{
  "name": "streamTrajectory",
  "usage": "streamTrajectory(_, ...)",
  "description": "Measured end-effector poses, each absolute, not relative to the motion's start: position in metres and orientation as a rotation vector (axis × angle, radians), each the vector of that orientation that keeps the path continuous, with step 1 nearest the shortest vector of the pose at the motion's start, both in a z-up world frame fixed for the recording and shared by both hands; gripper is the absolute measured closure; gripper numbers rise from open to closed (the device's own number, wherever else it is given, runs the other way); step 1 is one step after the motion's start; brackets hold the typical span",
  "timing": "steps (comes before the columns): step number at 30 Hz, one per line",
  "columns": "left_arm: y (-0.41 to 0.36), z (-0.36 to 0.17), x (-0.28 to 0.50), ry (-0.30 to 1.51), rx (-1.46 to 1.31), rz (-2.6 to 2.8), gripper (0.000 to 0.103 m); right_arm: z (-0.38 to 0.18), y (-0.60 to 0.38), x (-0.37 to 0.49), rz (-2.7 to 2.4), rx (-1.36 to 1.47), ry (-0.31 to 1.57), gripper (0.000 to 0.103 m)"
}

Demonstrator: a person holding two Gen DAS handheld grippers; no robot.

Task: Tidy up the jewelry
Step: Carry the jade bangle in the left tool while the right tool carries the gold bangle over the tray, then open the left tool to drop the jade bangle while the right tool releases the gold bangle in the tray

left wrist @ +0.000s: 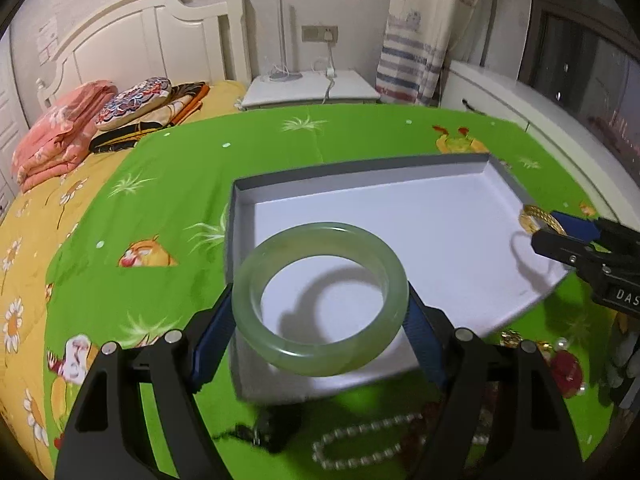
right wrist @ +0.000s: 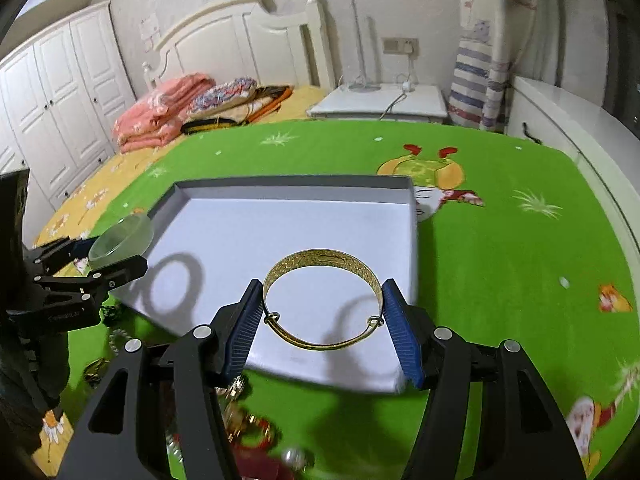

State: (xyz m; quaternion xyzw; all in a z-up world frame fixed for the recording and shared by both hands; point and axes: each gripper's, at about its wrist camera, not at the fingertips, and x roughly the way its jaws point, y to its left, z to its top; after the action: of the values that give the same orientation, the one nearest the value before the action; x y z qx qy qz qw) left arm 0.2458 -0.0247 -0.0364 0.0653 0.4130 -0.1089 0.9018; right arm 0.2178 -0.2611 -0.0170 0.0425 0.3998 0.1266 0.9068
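Carrying two bangles over the grey tray (right wrist: 412, 208).
Left tool (left wrist: 320, 312) pinching jade bangle (left wrist: 320, 344), right tool (right wrist: 323, 316) pinching gold bangle (right wrist: 308, 264); next, lowering and releasing inside.

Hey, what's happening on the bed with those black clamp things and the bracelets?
A person is sorting jewelry with two hand-held grippers. The left gripper holds a pale green jade bangle above the near left part of a shallow white box. The right gripper holds a gold bangle over the box's right side. The box holds nothing yet. A pearl bracelet and other pieces wait on the green bedspread.
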Motion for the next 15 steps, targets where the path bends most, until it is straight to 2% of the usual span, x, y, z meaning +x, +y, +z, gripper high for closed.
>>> streamTrajectory(14,-0.038,-0.062,0.286,0.906,0.27,-0.231,0.027,-0.045,-0.238,0.251,0.274,-0.099,0.903,0.044)
streamTrajectory(15,-0.04,-0.063,0.286,0.905,0.289,-0.231,0.027,-0.047,-0.236,0.251,0.276,-0.109,0.906,0.042)
